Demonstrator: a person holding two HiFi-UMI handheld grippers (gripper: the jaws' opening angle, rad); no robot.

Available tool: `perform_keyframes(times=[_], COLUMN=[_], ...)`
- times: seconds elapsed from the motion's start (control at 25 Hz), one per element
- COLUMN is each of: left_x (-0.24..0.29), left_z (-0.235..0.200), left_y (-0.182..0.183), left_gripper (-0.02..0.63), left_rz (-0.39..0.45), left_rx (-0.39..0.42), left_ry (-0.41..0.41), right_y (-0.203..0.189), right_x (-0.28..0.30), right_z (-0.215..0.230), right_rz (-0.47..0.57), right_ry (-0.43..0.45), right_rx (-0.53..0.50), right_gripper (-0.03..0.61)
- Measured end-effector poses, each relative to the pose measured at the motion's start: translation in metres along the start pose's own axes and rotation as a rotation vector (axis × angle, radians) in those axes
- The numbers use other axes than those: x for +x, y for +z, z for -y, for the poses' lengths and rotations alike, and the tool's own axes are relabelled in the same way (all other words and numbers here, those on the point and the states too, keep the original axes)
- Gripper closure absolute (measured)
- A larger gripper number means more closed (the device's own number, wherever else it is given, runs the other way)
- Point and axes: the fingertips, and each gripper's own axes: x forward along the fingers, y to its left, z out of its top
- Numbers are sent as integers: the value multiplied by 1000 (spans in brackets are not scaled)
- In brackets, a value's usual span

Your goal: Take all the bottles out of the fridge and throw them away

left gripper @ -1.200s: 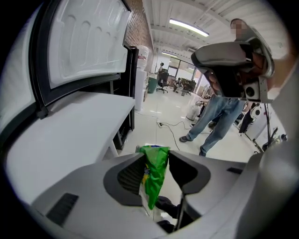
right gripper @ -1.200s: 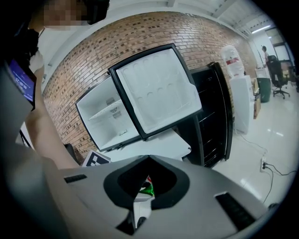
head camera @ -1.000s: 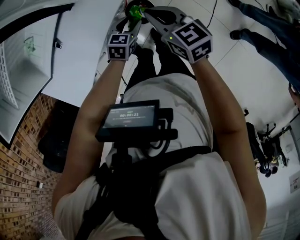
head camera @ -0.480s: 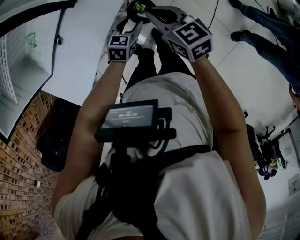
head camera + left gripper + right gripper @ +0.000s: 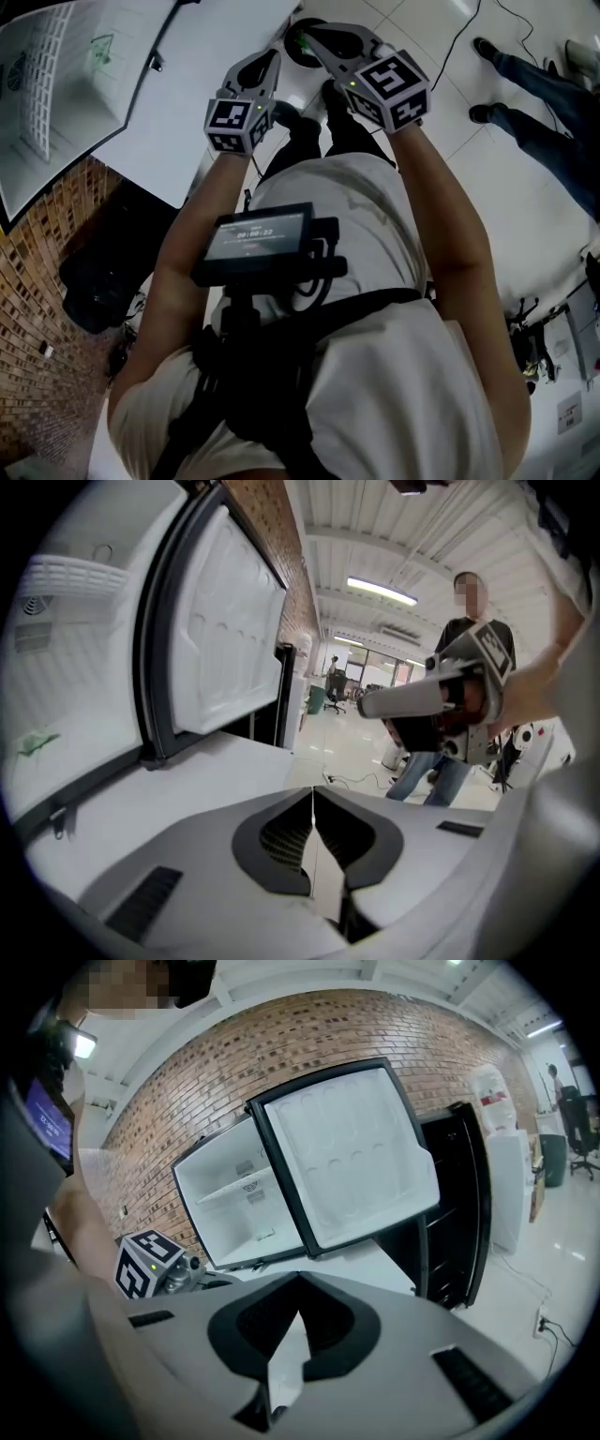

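In the head view both grippers are held out ahead of the person's chest. My left gripper [image 5: 270, 58] is closing, its jaws meeting tip to tip with nothing between them [image 5: 313, 799]. My right gripper [image 5: 305, 34] is shut and empty [image 5: 298, 1290]. Its tips hang over a dark round bin [image 5: 314, 54] on the floor, where a bit of green [image 5: 300, 40] shows. The white fridge [image 5: 234, 1208] stands with its door [image 5: 347, 1157] swung wide; the part of its inside that shows holds no bottle.
A black cabinet [image 5: 461, 1204] stands right of the fridge, with a water dispenser [image 5: 494, 1101] behind it. A person's legs [image 5: 534, 84] are on the tiled floor at upper right. A brick wall [image 5: 37, 300] runs along the left. A cable [image 5: 464, 37] lies on the floor.
The green bottle seen at the gripper tips is gone from them; a bit of green now shows in the bin. The left gripper's jaws have shut. The bin has come into the view.
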Motion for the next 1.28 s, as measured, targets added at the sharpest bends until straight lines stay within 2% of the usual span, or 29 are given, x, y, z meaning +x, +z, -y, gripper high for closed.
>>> perform_keyframes(times=[0.24,0.52,0.88,1.28], left_x=[-83,-188,-256,-311], left_z=[-28,-73,-74,-93], left_y=[56,94,108,116], left_gripper=[614,614,614,614], left_rz=[235,437,543,613], left_rx=[-33,-96,-96,-117], left_ry=[95,252,344,432], right_y=[37,94,129,159], right_x=[19,53,74,90], right_z=[-45,-125,-201,-252], right_rz=[41,96,166,197], right_ry=[96,261,468,569], right_rx=[-74,-190,-239,-290], right_gripper=[577,577,577,577])
